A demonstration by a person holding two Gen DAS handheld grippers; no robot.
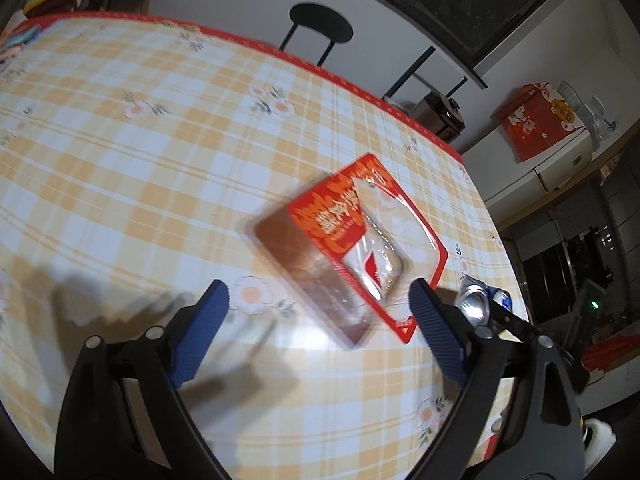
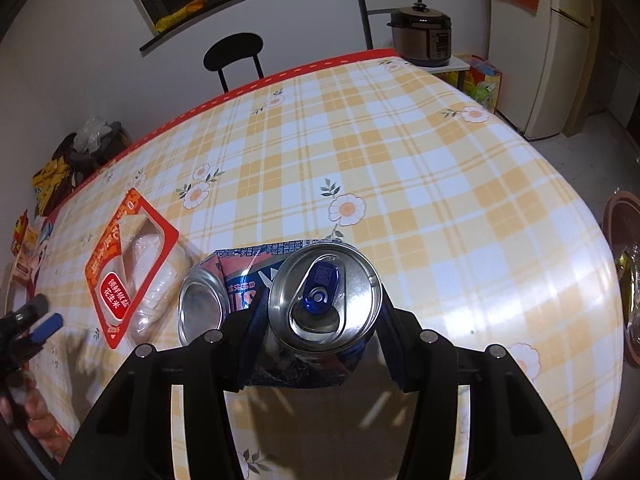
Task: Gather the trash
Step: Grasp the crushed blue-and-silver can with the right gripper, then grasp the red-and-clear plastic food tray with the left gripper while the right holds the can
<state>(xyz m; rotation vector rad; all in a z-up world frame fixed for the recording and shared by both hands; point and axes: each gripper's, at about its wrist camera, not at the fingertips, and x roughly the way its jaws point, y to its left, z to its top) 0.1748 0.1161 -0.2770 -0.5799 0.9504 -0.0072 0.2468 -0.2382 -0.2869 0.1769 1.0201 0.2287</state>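
Right hand-held gripper (image 2: 320,320) clamped on crushed blue-and-silver drink can (image 2: 324,300) above checked tabletop (image 2: 440,184); left hand-held gripper (image 1: 320,312) gaped empty over red-rimmed clear plastic snack tray (image 1: 356,248) | I judged: straddle tray's narrow sides; squeeze gently

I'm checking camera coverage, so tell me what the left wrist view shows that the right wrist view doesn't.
Only the left wrist view: the open left claw over the red snack tray. Only the right wrist view: the right claw shut on a crushed can, plus a pressure cooker. Both: tray, checked tablecloth, black chair.
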